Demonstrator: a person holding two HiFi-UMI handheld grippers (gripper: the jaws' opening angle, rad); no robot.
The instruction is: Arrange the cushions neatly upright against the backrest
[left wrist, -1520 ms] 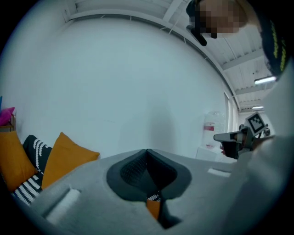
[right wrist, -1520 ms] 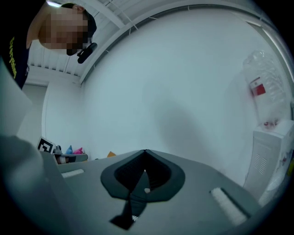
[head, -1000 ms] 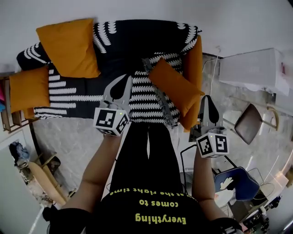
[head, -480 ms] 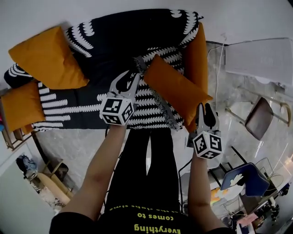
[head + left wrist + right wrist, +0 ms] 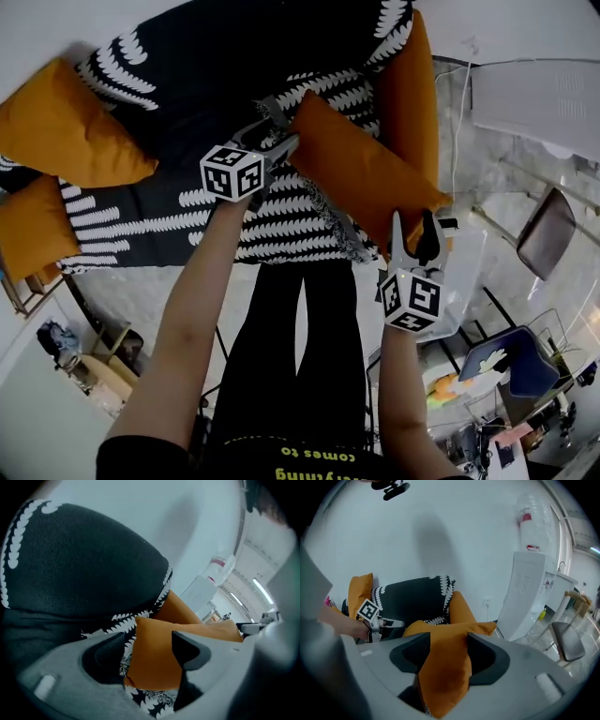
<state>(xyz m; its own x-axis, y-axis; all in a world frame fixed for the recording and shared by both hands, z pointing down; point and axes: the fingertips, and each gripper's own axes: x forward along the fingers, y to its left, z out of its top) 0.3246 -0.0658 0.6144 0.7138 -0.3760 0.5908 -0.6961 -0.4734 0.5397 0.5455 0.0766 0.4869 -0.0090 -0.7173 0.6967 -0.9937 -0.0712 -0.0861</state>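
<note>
A: Step in hand?

B: Reaching to grasp. The orange cushion [image 5: 361, 173] lies flat and askew on the sofa seat [image 5: 141, 220], centre-right. The left gripper [image 5: 277, 142] straddles its upper-left corner and the right gripper [image 5: 413, 225] its lower-right. Both sets of jaws have just been opening and aren't clamped.

A: Next?

B: Probably close both, lift, and stand it against the backrest [image 5: 244, 56] at frame top. No containers seen.

A plump rectangular orange fabric cushion [image 5: 361, 173] lies tilted across the right part of the sofa seat [image 5: 141, 220] (black cover, white leaf print). One corner points toward the backrest [image 5: 244, 56]; the opposite end is near the seat's front right corner. A second orange cushion [image 5: 410, 94] stands upright along the right arm. A third orange cushion [image 5: 66, 127] leans at the backrest's left, and a fourth orange cushion [image 5: 33, 234] sits at the left end.
</note>
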